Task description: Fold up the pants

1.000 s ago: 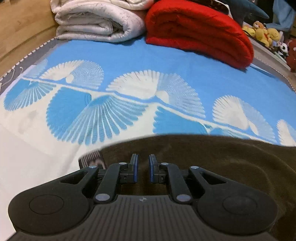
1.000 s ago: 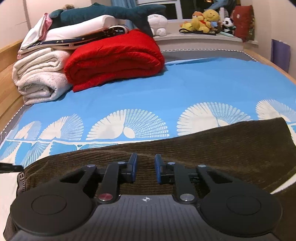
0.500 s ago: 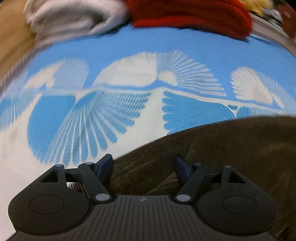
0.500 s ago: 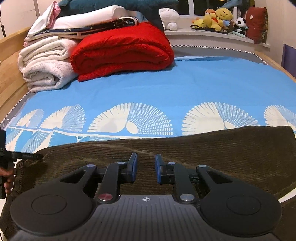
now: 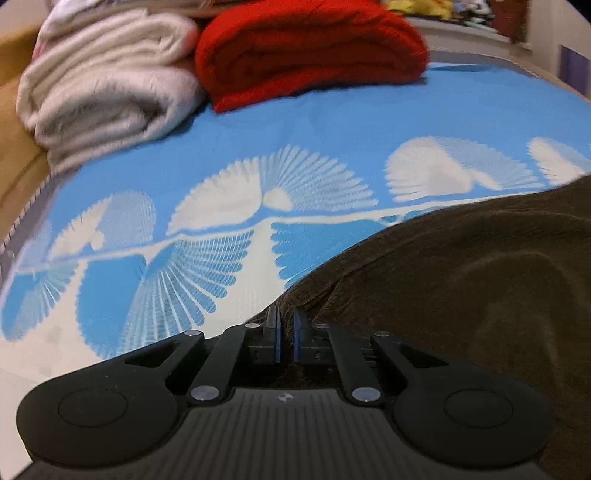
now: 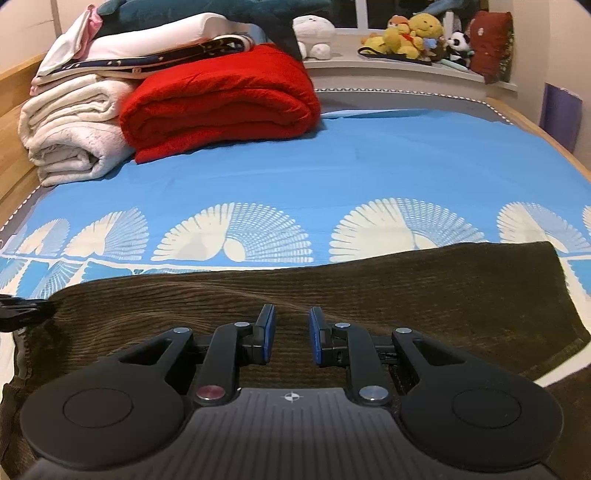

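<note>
Dark brown corduroy pants (image 6: 332, 291) lie spread across the blue and white patterned bed sheet (image 6: 369, 170). In the left wrist view the pants (image 5: 461, 280) fill the lower right. My left gripper (image 5: 285, 325) is shut on the pants' left edge, with fabric pinched between its blue pads. My right gripper (image 6: 289, 325) hovers low over the middle of the pants, its jaws a little apart and empty. The left gripper's tip shows at the far left of the right wrist view (image 6: 14, 308).
A folded red blanket (image 6: 221, 103) and a stack of white blankets (image 6: 70, 129) sit at the bed's far left. Plush toys (image 6: 413, 33) line the window sill beyond. A wooden bed frame (image 6: 11, 110) runs along the left.
My left gripper opened wide, dropped to the pants' left edge, then closed on the fabric. My right gripper stayed in place, and the pants' left edge shifted slightly.
</note>
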A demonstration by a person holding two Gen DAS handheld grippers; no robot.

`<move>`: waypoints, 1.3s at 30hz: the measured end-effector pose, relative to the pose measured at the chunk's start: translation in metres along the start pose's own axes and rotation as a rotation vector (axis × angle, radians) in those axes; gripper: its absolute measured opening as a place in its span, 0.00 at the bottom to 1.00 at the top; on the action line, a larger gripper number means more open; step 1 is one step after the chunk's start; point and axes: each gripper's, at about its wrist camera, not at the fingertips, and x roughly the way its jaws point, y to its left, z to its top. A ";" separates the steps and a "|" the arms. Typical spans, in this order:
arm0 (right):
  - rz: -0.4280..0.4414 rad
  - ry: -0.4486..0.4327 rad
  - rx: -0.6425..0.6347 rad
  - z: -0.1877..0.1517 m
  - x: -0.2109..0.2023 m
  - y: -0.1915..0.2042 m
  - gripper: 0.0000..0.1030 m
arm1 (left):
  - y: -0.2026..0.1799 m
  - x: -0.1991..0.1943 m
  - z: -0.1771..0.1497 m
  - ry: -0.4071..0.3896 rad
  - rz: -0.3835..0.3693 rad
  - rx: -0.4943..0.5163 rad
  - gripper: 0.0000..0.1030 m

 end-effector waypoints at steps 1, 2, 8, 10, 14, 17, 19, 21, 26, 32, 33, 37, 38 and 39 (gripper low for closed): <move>-0.002 -0.002 0.006 -0.001 -0.003 -0.002 0.20 | -0.005 -0.016 -0.001 -0.009 -0.006 0.024 0.06; -0.005 -0.002 0.011 -0.001 -0.005 -0.004 0.20 | -0.010 -0.031 -0.004 -0.013 -0.020 0.047 0.06; -0.015 -0.017 0.049 -0.006 -0.026 -0.015 0.20 | -0.039 -0.130 -0.057 0.043 -0.183 0.159 0.05; -0.016 -0.018 0.053 -0.010 -0.034 -0.019 0.20 | -0.047 -0.149 -0.087 0.115 -0.281 0.180 0.04; -0.025 -0.016 0.053 -0.019 -0.051 -0.030 0.20 | -0.035 -0.150 -0.124 0.258 -0.351 0.040 0.05; -0.039 0.001 0.073 -0.026 -0.057 -0.042 0.21 | 0.011 -0.143 -0.131 0.306 -0.332 -0.298 0.25; -0.035 0.011 0.103 -0.030 -0.060 -0.051 0.21 | 0.038 -0.136 -0.139 0.329 -0.330 -0.510 0.54; -0.037 0.016 0.129 -0.033 -0.061 -0.059 0.21 | 0.052 -0.125 -0.148 0.387 -0.302 -0.638 0.55; -0.040 0.024 0.212 -0.039 -0.057 -0.078 0.21 | 0.053 -0.102 -0.154 0.479 -0.273 -0.744 0.57; -0.020 0.040 0.227 -0.037 -0.042 -0.079 0.24 | 0.040 -0.083 -0.144 0.492 -0.292 -0.790 0.65; -0.014 0.039 0.226 -0.034 -0.039 -0.077 0.25 | 0.038 -0.078 -0.142 0.504 -0.282 -0.797 0.66; 0.021 0.046 0.254 -0.024 -0.021 -0.074 0.30 | 0.044 -0.063 -0.141 0.546 -0.241 -0.896 0.66; 0.030 0.052 0.265 -0.021 -0.016 -0.073 0.32 | 0.048 -0.063 -0.142 0.551 -0.231 -0.920 0.66; 0.044 0.060 0.278 -0.019 -0.009 -0.071 0.35 | 0.051 -0.062 -0.143 0.554 -0.219 -0.940 0.66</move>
